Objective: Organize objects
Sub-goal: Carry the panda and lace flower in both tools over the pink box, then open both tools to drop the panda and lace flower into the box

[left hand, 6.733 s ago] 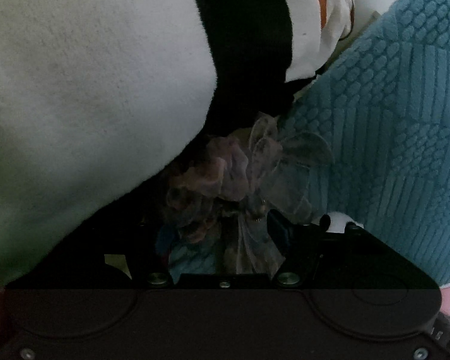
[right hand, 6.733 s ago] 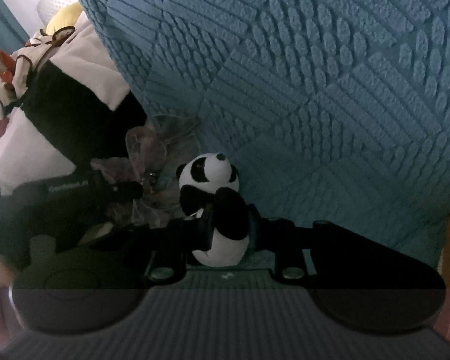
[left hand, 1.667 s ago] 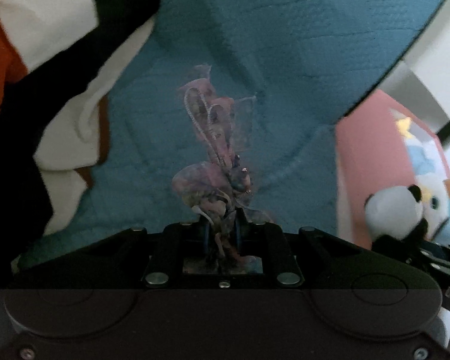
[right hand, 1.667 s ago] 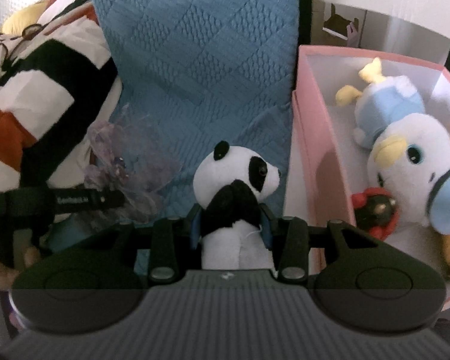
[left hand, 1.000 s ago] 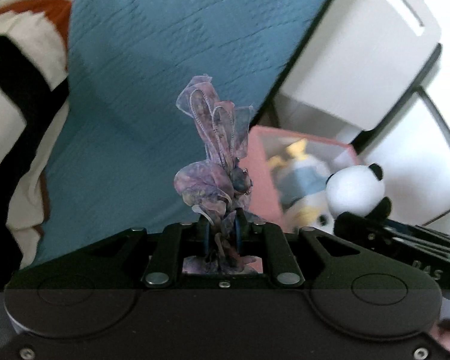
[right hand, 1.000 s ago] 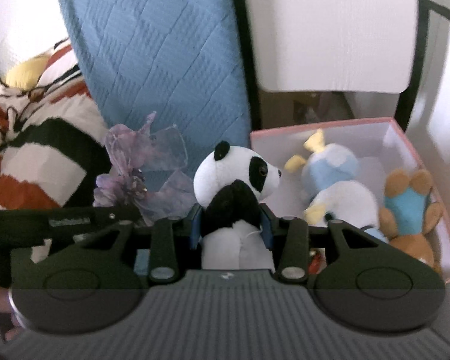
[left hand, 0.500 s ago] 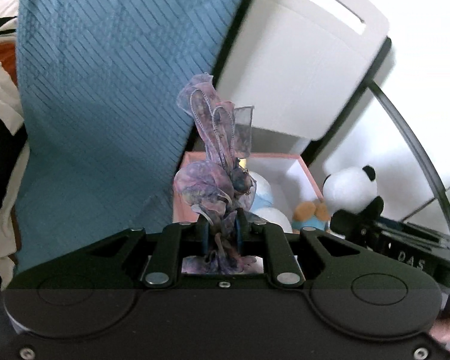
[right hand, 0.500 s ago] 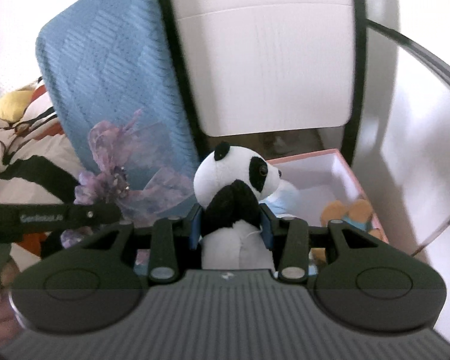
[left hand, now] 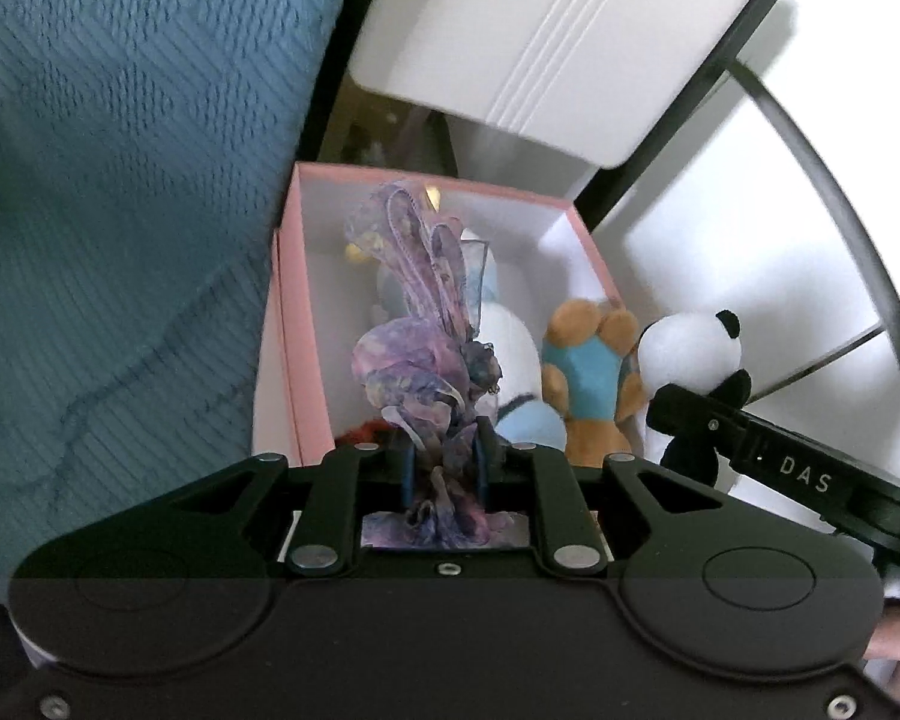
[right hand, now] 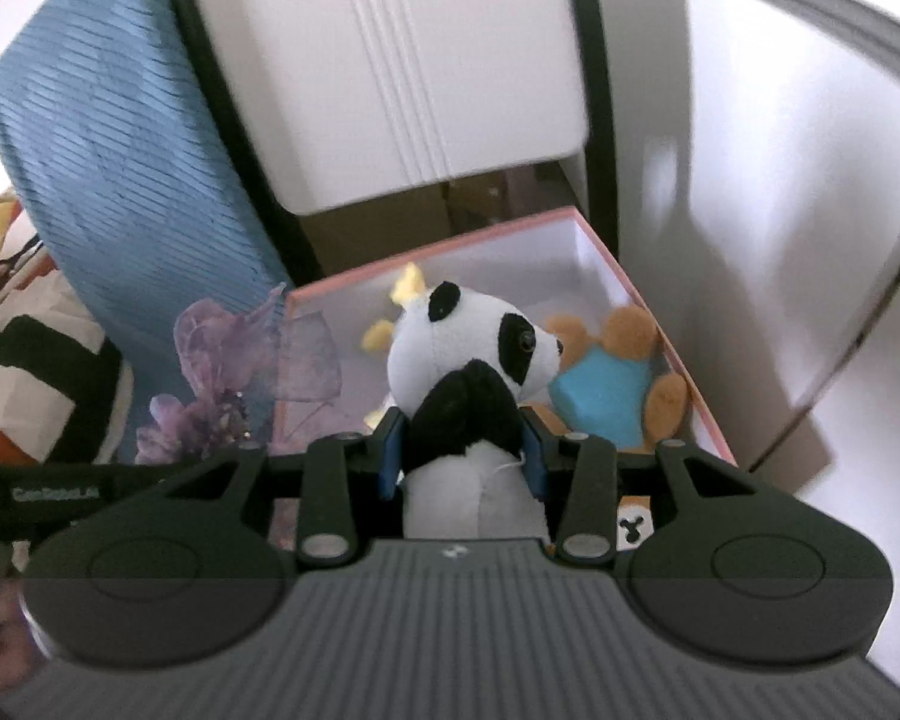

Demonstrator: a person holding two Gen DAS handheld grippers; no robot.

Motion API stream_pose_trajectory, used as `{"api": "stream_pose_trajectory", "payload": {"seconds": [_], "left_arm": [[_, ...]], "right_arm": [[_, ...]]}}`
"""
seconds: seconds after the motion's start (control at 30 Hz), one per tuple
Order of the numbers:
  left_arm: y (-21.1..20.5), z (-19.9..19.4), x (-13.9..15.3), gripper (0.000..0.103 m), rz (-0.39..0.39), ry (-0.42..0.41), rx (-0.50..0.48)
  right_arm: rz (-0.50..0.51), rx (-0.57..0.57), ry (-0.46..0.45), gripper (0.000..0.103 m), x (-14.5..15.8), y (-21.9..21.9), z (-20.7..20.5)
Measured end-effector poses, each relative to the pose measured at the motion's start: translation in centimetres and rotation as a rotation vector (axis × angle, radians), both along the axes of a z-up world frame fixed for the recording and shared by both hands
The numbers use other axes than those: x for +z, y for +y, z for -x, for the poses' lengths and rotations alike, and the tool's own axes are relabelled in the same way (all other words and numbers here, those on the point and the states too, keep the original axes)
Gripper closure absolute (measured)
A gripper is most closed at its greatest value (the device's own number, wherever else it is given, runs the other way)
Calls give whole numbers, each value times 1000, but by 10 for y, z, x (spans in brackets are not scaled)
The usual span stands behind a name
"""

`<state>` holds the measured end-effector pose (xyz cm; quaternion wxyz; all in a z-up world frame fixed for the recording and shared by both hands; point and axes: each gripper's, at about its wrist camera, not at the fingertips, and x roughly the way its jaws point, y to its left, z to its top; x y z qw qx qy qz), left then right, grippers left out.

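My left gripper (left hand: 445, 461) is shut on a purple gauze bow (left hand: 426, 324), which stands up between the pads over the pink box (left hand: 288, 324). My right gripper (right hand: 461, 450) is shut on a small panda plush (right hand: 471, 354), held just over the near edge of the same pink box (right hand: 684, 360). In the left wrist view the panda plush (left hand: 687, 354) and the right gripper hang at the box's right side. In the right wrist view the bow (right hand: 234, 378) shows at the left. Inside the box lie a brown bear in blue (left hand: 588, 366) and a white and blue duck plush (left hand: 510, 354).
A blue quilted cover (left hand: 120, 180) hangs to the left of the box. A white chair back (right hand: 384, 66) with a black frame stands behind it. A striped plush (right hand: 24, 384) lies at the far left. White floor (right hand: 780, 240) lies to the right.
Both grippers have carried their loads away from the blue cover, toward and over the pink box. The box now fills the middle of both views, with more of its inside showing.
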<state>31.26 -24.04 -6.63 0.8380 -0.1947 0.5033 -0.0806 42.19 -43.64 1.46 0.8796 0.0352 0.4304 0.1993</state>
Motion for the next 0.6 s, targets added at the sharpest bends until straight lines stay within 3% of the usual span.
{"api": "stream_pose_trajectory", "payload": {"seconds": [0.37, 0.6], "left_arm": [[-27, -5, -52, 82, -39, 89, -30], [-30, -5, -63, 82, -51, 117, -22]], "right_arm": [[35, -35, 61, 60, -48, -19, -12], [37, -72, 77, 58, -65, -29, -23]]}}
